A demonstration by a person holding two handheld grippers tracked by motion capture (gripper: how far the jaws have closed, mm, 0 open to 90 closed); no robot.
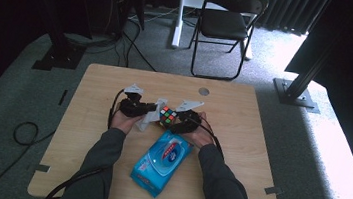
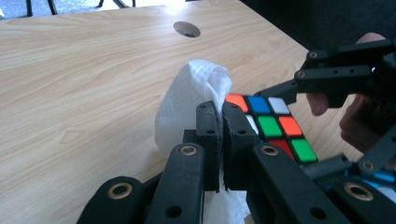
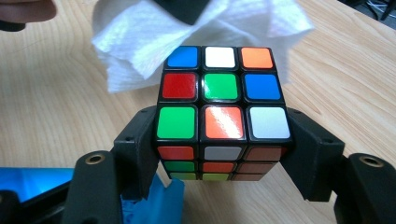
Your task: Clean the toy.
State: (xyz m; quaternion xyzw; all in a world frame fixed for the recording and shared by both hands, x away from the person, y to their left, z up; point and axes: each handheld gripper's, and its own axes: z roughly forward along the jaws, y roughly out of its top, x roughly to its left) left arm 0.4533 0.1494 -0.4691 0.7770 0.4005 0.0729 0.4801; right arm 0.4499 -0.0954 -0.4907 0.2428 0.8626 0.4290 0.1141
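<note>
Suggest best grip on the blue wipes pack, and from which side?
Wipes pack lies flat on the table, slanted, near the person's edge. I'd come from above and pinch across its narrower width, jaws on the two long edges; the soft top offers no handle.

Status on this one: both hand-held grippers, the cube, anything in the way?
Left hand-held gripper shut on white wipe. Right hand-held gripper clamps puzzle cube by its sides. Wipe touches cube's far edge. Blue wipes pack lies nearer the person, clear.

Left claw (image 2: 220,135) clamped, right claw (image 3: 223,154) gripping wide
</note>
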